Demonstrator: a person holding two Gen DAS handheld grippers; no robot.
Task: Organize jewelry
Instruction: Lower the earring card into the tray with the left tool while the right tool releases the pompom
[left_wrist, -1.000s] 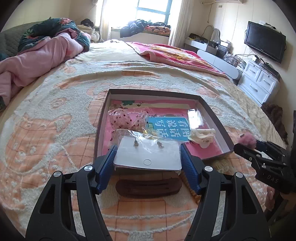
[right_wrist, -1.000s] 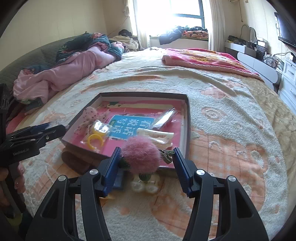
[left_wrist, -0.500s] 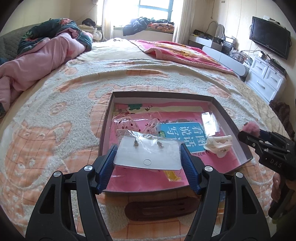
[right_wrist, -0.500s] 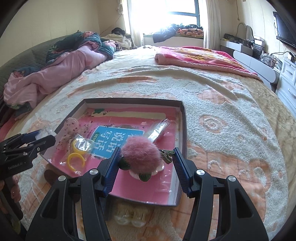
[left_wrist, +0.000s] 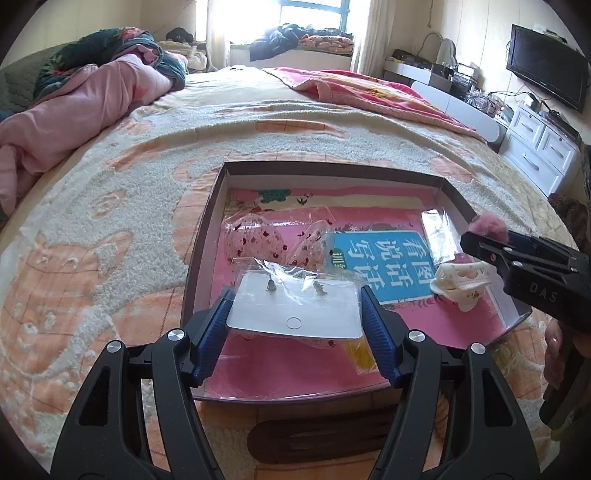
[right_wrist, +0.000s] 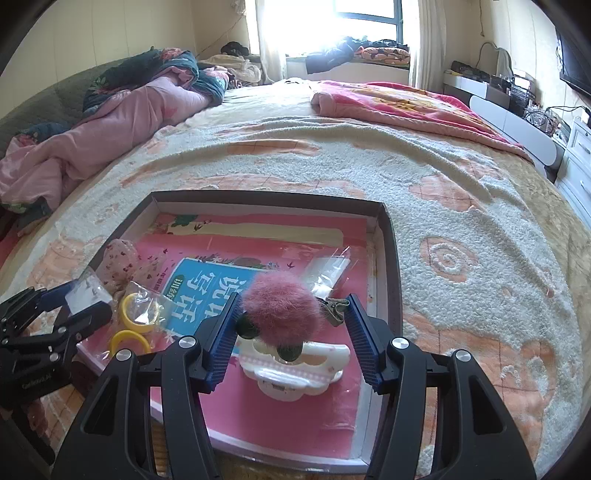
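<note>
The left tool (left_wrist: 294, 322) is closed on a white earring card in a clear plastic bag (left_wrist: 295, 310), its blue pads (left_wrist: 212, 341) pressed to the card's two side edges; two small earrings (left_wrist: 270, 286) are pinned on the card. The card is held tilted downward over the near left part of a shallow dark-rimmed box (left_wrist: 201, 251). The right tool (right_wrist: 291, 332) is closed on a pink pom-pom hair clip (right_wrist: 282, 312), whose metal clip (right_wrist: 334, 308) sticks out toward the right pad; it is held above the near right part of the same box (right_wrist: 389, 258).

In the box, a pink-lined floor carries one blue booklet with white characters (left_wrist: 382, 264), one white claw hair clip (right_wrist: 295, 363), one pink spotted fabric piece (left_wrist: 255, 242), one bag holding two yellow rings (right_wrist: 138, 314), and one more clear bag (right_wrist: 328, 269). A dark brown flat item (left_wrist: 317, 437) lies on the bed just in front of the box.

The box rests on a bed covered with a cream and orange textured blanket (right_wrist: 461, 229). A pink quilt (left_wrist: 70, 110) is heaped at the left, a second pink blanket (right_wrist: 406, 103) lies farther back, and a bright window (right_wrist: 362, 18), a white drawer unit (left_wrist: 543, 144) and a wall television (left_wrist: 546, 68) are seen beyond.
</note>
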